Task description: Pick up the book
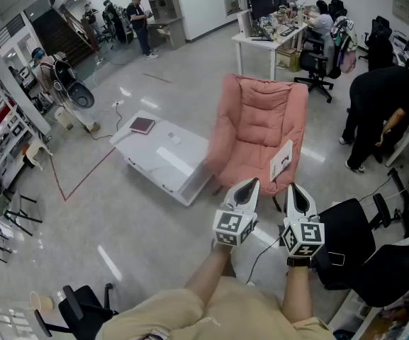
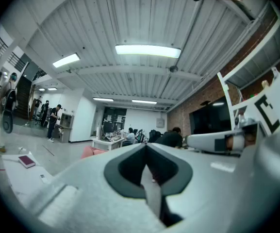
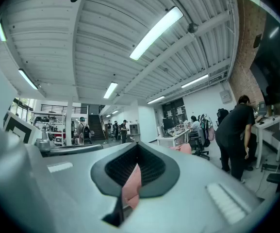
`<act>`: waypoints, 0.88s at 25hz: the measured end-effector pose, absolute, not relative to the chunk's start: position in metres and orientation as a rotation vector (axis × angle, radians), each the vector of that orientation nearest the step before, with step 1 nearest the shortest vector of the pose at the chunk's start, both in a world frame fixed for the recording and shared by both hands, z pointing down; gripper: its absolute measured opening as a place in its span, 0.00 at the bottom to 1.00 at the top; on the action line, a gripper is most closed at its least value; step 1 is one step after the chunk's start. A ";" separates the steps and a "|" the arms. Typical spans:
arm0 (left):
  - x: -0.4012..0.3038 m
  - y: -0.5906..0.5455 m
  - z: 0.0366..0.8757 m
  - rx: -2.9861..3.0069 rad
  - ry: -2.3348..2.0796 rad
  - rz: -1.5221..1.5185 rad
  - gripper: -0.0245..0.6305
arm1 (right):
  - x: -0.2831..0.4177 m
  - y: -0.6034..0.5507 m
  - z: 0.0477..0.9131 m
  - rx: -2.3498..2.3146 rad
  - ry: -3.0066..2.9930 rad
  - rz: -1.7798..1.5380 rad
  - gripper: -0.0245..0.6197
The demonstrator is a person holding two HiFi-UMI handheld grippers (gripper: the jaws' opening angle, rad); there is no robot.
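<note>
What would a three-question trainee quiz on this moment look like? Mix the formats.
1. True or false: the book lies on the pink armchair.
2. The right gripper is: A) open and empty; B) shut and empty; C) shut on the book.
3. Fill in: in the head view, the ___ gripper is nearer the white table.
Key: 1 false, the book lies on the white table's far corner; 2 B; 3 left, the left gripper is on the table's side.

probably an open-plan office, desks (image 1: 264,41), swivel chairs (image 1: 316,64), strip lights (image 2: 148,51)
</note>
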State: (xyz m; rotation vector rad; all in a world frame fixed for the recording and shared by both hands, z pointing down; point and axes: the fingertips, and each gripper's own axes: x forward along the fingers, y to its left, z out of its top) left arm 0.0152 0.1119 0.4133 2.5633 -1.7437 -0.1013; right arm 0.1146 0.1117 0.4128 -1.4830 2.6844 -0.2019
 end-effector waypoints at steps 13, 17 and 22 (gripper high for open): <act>-0.005 -0.001 0.414 2.611 -1.650 -0.129 0.04 | 0.096 0.004 0.404 -1.511 2.630 -0.226 0.04; -0.016 -0.042 0.404 2.643 -1.598 -0.140 0.04 | 0.082 -0.034 0.396 -1.536 2.602 -0.232 0.04; -0.038 -0.090 0.406 2.660 -1.527 -0.153 0.04 | 0.058 -0.076 0.408 -1.598 2.605 -0.286 0.04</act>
